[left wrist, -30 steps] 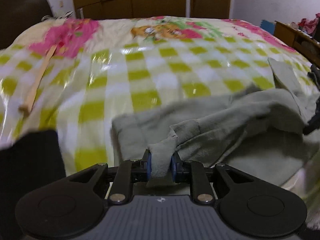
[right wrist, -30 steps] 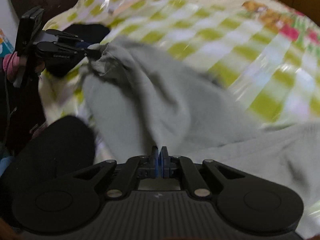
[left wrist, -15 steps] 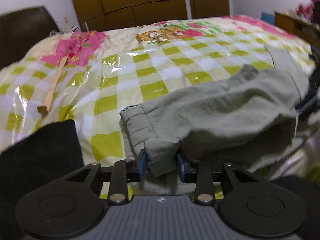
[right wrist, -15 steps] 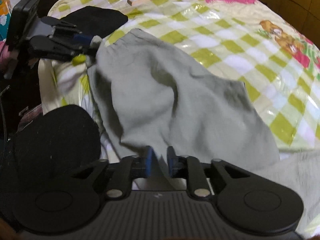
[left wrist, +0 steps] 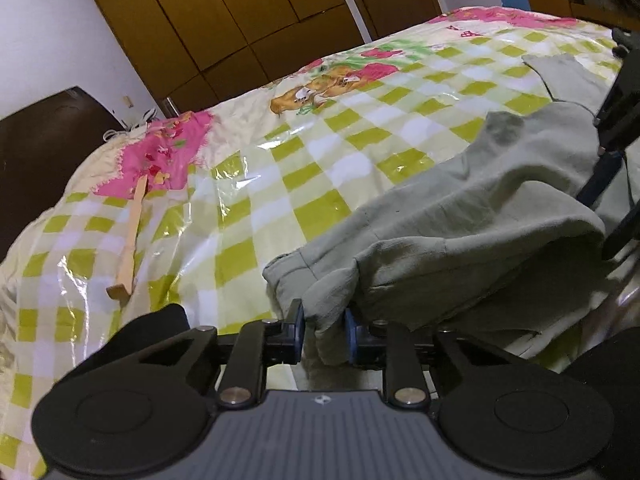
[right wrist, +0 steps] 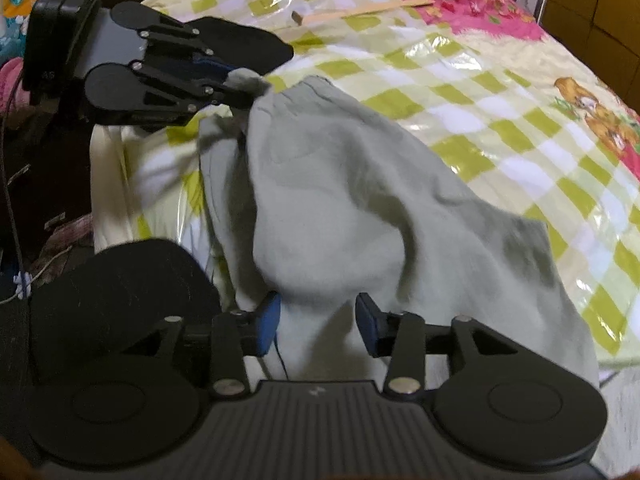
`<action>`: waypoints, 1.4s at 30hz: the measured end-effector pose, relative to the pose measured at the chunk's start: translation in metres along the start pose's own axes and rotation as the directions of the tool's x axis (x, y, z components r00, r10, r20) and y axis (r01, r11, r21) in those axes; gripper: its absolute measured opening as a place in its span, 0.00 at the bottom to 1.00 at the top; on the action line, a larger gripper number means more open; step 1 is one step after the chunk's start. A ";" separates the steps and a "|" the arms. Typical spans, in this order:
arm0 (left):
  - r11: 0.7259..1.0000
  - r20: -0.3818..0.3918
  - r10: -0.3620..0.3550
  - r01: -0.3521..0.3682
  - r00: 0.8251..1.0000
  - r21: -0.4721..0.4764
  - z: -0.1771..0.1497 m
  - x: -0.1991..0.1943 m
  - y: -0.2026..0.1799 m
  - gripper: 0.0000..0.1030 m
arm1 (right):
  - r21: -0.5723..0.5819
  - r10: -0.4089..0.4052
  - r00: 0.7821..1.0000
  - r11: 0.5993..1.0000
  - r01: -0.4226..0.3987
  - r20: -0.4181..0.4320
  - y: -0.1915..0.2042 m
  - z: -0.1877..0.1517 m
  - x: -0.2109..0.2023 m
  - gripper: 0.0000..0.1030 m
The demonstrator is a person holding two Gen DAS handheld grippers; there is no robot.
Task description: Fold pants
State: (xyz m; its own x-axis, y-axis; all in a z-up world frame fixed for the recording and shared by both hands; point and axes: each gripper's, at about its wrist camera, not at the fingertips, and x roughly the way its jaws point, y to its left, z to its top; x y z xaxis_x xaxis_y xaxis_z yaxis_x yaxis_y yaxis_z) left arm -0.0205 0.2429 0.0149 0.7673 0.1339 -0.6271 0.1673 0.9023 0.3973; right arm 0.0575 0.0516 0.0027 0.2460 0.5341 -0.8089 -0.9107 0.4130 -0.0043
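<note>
The pale grey-green cloth pants lie bunched on the bed with its green-checked plastic cover. The left gripper has a waistband fold between its fingers, seemingly loosely pinched. The right gripper stands wide, holding nothing.

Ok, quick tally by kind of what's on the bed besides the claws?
Grey-green pants: 1
Black cloth: 1
Wooden stick: 1
Total: 3
</note>
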 end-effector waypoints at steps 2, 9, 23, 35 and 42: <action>1.000 0.001 0.004 -0.004 1.000 -0.001 0.000 0.000 0.000 0.34 | 0.034 0.008 1.000 0.999 -0.008 0.007 0.001 0.005 0.003 0.47; 0.999 0.035 0.011 -0.010 0.999 -0.037 0.008 0.000 0.010 0.32 | 0.055 -0.035 0.997 0.998 0.031 0.073 0.012 0.008 0.002 0.56; 0.990 0.115 0.121 -0.112 0.986 -0.081 -0.006 -0.018 0.033 0.26 | 0.001 -0.095 0.981 0.995 0.096 0.167 0.039 0.032 -0.015 0.06; 0.975 -0.008 0.151 -0.150 0.989 -0.162 -0.043 -0.034 0.025 0.27 | 0.054 0.049 0.995 0.997 -0.055 0.091 0.052 0.021 0.012 0.25; 0.989 -0.078 -0.056 0.044 0.995 -0.141 -0.027 0.003 -0.018 0.27 | 0.147 -0.022 0.996 0.989 0.010 0.083 0.030 -0.001 -0.004 0.25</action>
State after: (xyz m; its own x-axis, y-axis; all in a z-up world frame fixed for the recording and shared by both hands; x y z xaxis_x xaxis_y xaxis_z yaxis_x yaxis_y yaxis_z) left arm -0.0381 0.2381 -0.0118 0.7059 0.1152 -0.6988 0.1119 0.9561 0.2707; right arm 0.0292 0.0612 0.0053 0.2928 0.5839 -0.7572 -0.8497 0.5221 0.0740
